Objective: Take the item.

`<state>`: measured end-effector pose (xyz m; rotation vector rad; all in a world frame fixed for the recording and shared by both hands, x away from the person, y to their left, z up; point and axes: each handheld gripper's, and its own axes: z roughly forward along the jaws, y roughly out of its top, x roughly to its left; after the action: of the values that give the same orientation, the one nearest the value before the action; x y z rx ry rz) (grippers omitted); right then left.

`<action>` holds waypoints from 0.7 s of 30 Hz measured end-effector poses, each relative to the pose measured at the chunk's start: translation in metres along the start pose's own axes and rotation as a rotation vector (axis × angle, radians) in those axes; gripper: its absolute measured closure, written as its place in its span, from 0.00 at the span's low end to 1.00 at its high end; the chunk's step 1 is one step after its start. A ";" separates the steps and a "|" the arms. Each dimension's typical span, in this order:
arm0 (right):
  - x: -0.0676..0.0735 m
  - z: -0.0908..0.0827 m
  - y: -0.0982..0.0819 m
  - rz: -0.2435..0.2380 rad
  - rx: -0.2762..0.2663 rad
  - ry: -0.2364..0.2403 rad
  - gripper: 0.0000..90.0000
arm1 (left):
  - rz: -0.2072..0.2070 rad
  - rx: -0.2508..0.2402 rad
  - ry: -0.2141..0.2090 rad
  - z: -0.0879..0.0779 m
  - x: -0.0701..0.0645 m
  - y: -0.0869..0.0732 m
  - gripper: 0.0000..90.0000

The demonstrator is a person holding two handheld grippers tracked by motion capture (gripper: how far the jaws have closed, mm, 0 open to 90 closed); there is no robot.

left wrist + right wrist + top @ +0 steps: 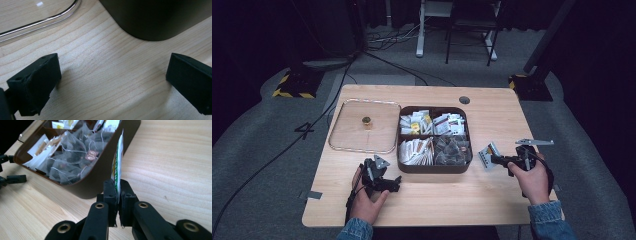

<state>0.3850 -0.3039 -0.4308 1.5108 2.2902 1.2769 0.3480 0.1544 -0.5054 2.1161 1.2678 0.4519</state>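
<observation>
Beside the brown box [432, 167], on its right, my right gripper [117, 191] pinches a flat tea packet [119, 157] on edge, its long side pointing away from the jaws toward the box. My left gripper [112, 80] rests spread wide on the table [105, 62]

Bare table [492, 192] right of and in front of brown box [432, 168], clear lid [347, 137] blocking left half

Brown box [432, 167], white-green packet [118, 157], black tool [117, 192]
</observation>
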 end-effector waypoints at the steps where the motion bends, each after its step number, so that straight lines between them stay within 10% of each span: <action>1: -0.001 0.001 -0.001 0.007 0.009 -0.003 0.96 | 0.000 0.000 0.000 0.000 0.000 0.000 0.00; 21: -0.015 0.019 -0.011 0.060 0.100 -0.029 0.91 | 0.000 0.000 0.000 0.000 0.000 0.000 0.00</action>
<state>0.3942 -0.3060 -0.4558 1.6303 2.3395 1.1623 0.3480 0.1544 -0.5054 2.1159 1.2678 0.4519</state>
